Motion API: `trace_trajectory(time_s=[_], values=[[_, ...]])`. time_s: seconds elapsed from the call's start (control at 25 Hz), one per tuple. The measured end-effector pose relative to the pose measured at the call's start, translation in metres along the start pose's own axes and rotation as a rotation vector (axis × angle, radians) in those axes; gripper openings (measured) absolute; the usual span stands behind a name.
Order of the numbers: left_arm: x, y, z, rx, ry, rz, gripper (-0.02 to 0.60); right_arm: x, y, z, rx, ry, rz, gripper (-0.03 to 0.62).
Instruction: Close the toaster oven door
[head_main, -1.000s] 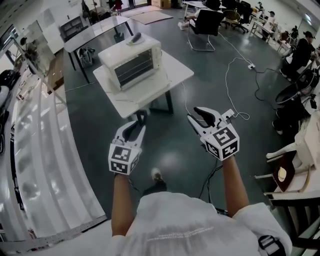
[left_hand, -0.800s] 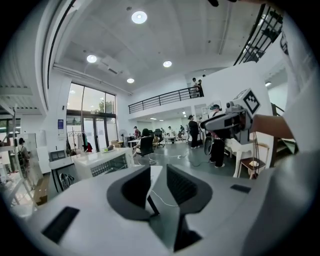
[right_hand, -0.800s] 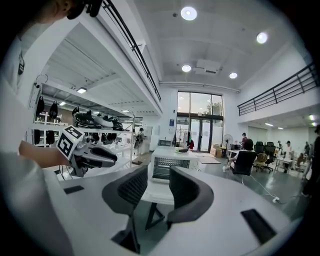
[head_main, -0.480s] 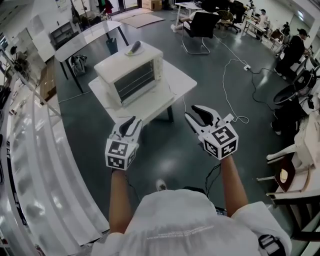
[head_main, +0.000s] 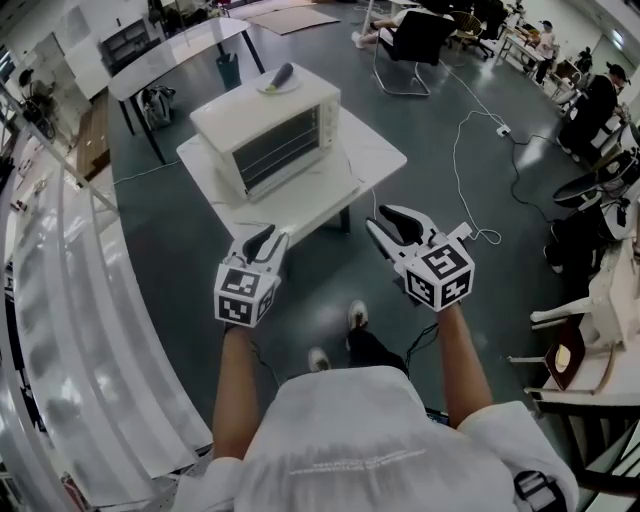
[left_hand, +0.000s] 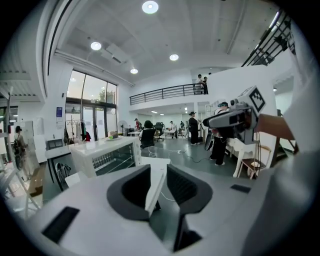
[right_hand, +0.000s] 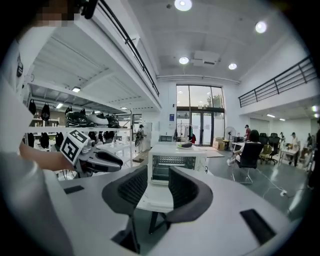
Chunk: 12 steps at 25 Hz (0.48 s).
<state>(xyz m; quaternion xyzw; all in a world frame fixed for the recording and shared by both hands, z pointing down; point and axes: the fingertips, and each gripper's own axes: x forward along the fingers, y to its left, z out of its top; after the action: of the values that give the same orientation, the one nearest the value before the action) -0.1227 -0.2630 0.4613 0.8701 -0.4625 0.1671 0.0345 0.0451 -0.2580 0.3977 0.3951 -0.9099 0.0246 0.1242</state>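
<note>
A white toaster oven (head_main: 262, 128) stands on a small white table (head_main: 375, 150) ahead of me, its front showing wire racks. Whether its door is down I cannot tell from the head view. A plate with a dark object (head_main: 279, 80) rests on top of it. My left gripper (head_main: 262, 243) hangs open in the air short of the table's near edge, nothing between its jaws. My right gripper (head_main: 390, 225) is also open and empty, level with the table's near right corner. The right gripper view looks straight at the oven (right_hand: 172, 164); the left gripper view has the oven (left_hand: 105, 156) off to its left.
A long white shelf rail (head_main: 60, 300) runs along my left. A black office chair (head_main: 415, 40) and another table (head_main: 180, 50) stand behind the oven. A white cable (head_main: 470, 140) snakes over the dark floor at right, near seated people and a white chair (head_main: 590, 320).
I have stepped closer to the table, so the oven sits nearer and larger. Both grippers stay held out in front, jaws as before.
</note>
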Motion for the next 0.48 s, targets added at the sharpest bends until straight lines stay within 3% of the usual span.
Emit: trace_trajectory(time_s=[0.48], values=[[0.060, 0.031, -0.098, -0.177, 0.184, 0.045, 0.109, 0.088, -0.031, -0.049, 0.050, 0.127, 0.124, 0.130]])
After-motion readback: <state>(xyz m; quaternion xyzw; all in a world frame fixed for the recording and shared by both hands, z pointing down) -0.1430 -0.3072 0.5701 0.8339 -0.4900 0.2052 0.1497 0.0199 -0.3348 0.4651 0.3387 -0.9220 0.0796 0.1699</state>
